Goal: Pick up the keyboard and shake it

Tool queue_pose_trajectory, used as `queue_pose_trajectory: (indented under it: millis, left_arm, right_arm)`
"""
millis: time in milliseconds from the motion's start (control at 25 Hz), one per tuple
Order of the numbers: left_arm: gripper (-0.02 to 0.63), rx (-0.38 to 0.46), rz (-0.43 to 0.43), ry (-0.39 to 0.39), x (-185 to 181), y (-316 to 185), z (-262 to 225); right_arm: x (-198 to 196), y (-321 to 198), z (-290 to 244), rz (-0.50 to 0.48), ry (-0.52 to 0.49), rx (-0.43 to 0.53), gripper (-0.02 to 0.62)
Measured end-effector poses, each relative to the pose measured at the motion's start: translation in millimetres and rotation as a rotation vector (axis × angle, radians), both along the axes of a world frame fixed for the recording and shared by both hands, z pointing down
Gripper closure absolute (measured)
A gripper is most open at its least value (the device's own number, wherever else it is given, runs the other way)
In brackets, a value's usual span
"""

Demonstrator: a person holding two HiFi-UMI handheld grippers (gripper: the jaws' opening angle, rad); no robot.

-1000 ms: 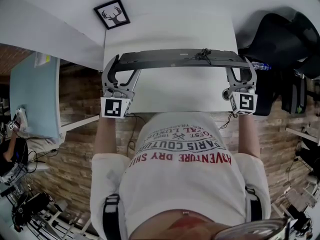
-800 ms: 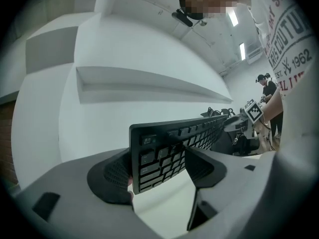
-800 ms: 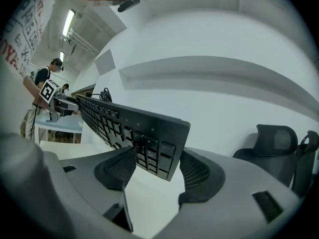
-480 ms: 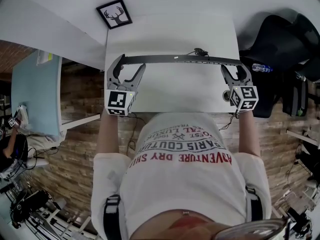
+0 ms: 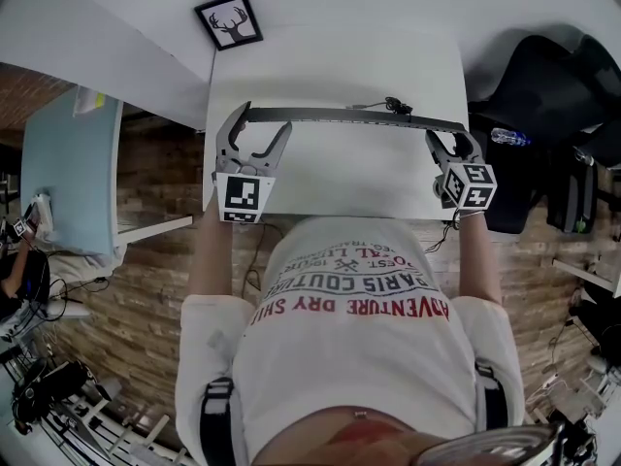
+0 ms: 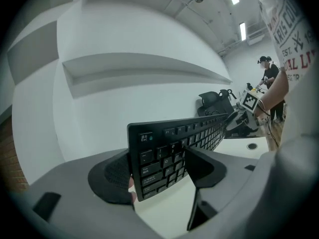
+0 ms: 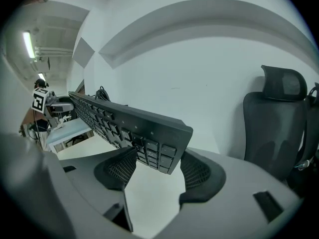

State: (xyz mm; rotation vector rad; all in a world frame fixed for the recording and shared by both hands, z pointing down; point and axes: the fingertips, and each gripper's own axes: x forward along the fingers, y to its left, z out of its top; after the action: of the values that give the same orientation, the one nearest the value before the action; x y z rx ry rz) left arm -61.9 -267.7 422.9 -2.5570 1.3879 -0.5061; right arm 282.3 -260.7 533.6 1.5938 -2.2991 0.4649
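Note:
A black keyboard (image 5: 349, 116) hangs edge-on above the white desk (image 5: 330, 61), held at both ends. My left gripper (image 5: 254, 134) is shut on its left end, my right gripper (image 5: 448, 144) on its right end. In the left gripper view the keyboard (image 6: 169, 153) stands on its long edge, keys facing the camera, with the Esc corner clamped in my left gripper (image 6: 159, 171). The right gripper view shows the numpad end of the keyboard (image 7: 134, 131) in my right gripper (image 7: 157, 171), the body slanting away to the left. A cable (image 5: 393, 105) trails from its top edge.
A framed deer picture (image 5: 231, 22) lies at the desk's far left corner. A black office chair (image 5: 543, 76) stands to the right, with a water bottle (image 5: 509, 136) near it. A light blue table (image 5: 63, 178) stands to the left. People stand far off in the left gripper view.
The keyboard has turned from showing a broad face to edge-on, and now slants with its left end higher. Both grippers shifted a little with it.

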Motion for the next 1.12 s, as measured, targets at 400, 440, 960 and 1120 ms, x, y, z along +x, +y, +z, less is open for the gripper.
queue_pose_trajectory:
  millis: [400,440,960,1120]
  left_arm:
    - [0.278,0.266,0.027,-0.112,16.0,25.2,-28.3]
    - [0.278,0.271,0.026,-0.115,16.9,27.0,-28.6]
    - [0.278,-0.001,-0.006,0.040,-4.4,4.8,5.7]
    - [0.278,-0.134,-0.008,0.092,-15.0,-1.1,25.3]
  right_arm:
    - [13.3,-4.5,-17.3,0.053,-0.004,0.075,0.308]
    - [14.1,-3.7,-17.7,0.056,-0.005,0.073,0.308]
    - [0.6,2.3,-21.6,-0.029,0.073,0.038,0.308]
    - [-5.9,9.4,-30.7,-0.070,0.059,0.068,0.308]
